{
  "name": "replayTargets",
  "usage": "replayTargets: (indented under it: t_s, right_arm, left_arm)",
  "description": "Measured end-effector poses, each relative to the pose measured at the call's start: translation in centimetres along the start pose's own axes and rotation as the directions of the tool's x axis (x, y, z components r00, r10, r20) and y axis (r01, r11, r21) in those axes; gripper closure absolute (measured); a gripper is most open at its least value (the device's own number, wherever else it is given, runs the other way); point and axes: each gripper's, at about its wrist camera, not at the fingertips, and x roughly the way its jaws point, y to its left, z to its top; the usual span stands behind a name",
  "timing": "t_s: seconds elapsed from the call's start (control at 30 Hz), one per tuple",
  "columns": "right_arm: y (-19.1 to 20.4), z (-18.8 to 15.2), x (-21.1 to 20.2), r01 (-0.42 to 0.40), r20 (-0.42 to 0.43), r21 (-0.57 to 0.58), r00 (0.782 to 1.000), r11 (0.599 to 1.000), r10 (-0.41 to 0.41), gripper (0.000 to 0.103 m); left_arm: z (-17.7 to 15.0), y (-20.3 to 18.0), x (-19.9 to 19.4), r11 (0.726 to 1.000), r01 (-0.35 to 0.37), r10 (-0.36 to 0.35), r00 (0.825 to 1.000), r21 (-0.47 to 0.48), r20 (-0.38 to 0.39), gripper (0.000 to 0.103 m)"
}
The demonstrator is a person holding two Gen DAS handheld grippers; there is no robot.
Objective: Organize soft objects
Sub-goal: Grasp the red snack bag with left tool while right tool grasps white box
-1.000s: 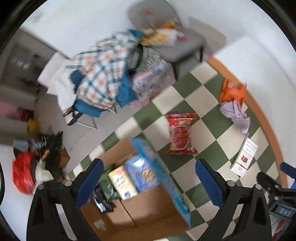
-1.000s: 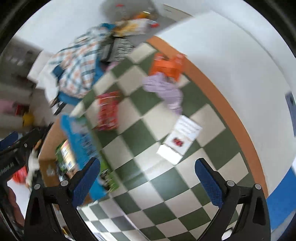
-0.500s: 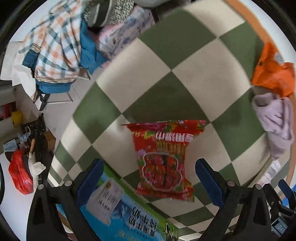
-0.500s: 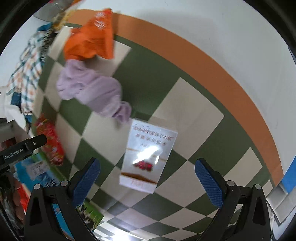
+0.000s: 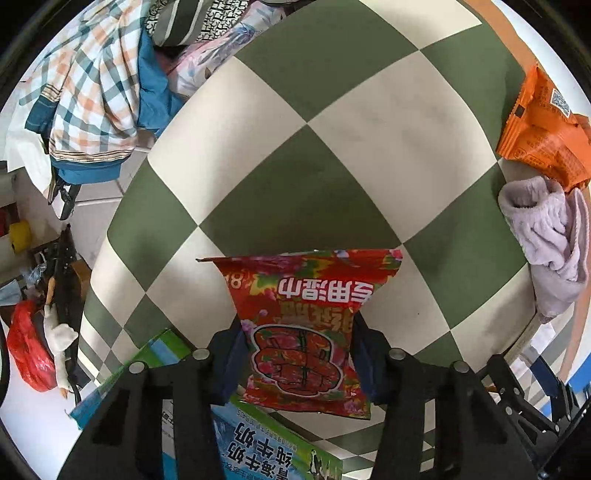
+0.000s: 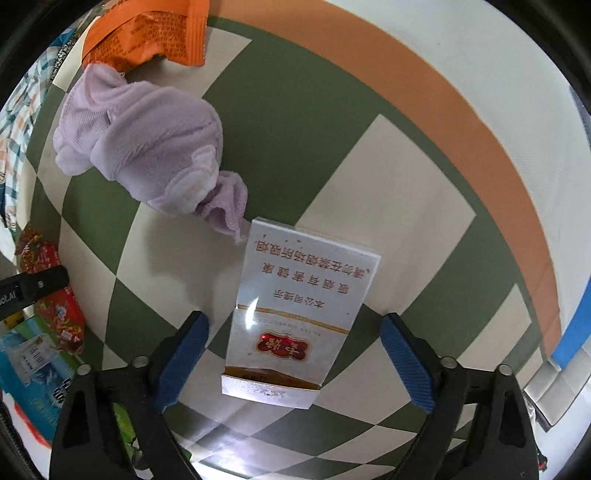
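Note:
A red snack bag [image 5: 306,325] lies on the green and white checkered floor. My left gripper [image 5: 299,365] has closed in on its lower half, one finger pressing each side. A white carton [image 6: 295,314] with red lettering lies flat on the floor. My right gripper [image 6: 295,354] is open and straddles the carton's near end, with its fingers apart from it. A crumpled lilac cloth [image 6: 147,147] lies just beyond the carton; it also shows in the left wrist view [image 5: 546,236]. An orange snack bag [image 6: 147,33] lies behind the cloth and shows in the left wrist view [image 5: 546,125].
A cardboard box with a blue and green printed flap [image 5: 258,443] sits just under my left gripper. A pile of plaid and patterned clothes [image 5: 103,81] hangs over a chair at the far left. An orange skirting band [image 6: 461,122] and white wall border the floor on the right.
Both grippers have dropped lower and closer to the floor. The left one has closed from wide open onto the red snack bag. The right one now straddles the white carton.

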Motion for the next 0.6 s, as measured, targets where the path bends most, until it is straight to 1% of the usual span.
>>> replayTargets:
  t_s: [0.03, 0.07, 0.17, 0.3, 0.4, 0.53, 0.6]
  right_arm:
    - [0.1, -0.2, -0.1, 0.011, 0.009, 0.001, 1.000, 1.000, -0.011, 0.016]
    - [0.3, -0.5, -0.3, 0.013, 0.026, 0.000, 1.000, 1.000, -0.013, 0.021]
    - [0.8, -1.3, -0.9, 0.025, 0.068, -0.029, 0.997, 0.999, -0.023, 0.040]
    - [1.0, -2.3, -1.2, 0.040, 0.099, -0.074, 0.995, 0.996, -0.033, 0.042]
    - [1.2, -3.3, -1.2, 0.044, 0.103, -0.092, 0.994, 0.995, -0.035, 0.044]
    - [0.4, -4.3, -1.5, 0.024, 0.095, -0.098, 0.995, 0.995, -0.015, 0.044]
    - [-0.2, -4.4, -1.9, 0.013, 0.108, -0.101, 0.994, 0.995, -0.002, 0.044]
  left_arm:
    - [-0.2, -0.1, -0.1, 1.000, 0.001, -0.001, 1.000, -0.006, 0.003, 0.057]
    - [-0.3, -0.1, -0.1, 1.000, 0.002, -0.002, 1.000, -0.010, 0.006, 0.057]
    - [-0.6, -0.1, -0.2, 1.000, 0.000, 0.001, 1.000, -0.028, 0.021, 0.058]
    - [-1.2, -0.5, -0.5, 0.999, -0.019, 0.020, 0.999, -0.034, 0.044, 0.060]
    - [-1.6, -0.4, -0.7, 0.999, -0.015, 0.017, 0.999, -0.045, 0.050, 0.060]
    - [-2.4, 0.0, -1.7, 0.997, 0.026, -0.021, 0.997, -0.070, 0.076, 0.061]
    - [-3.0, 0.2, -2.8, 0.996, 0.043, -0.036, 0.994, -0.077, 0.101, 0.061]
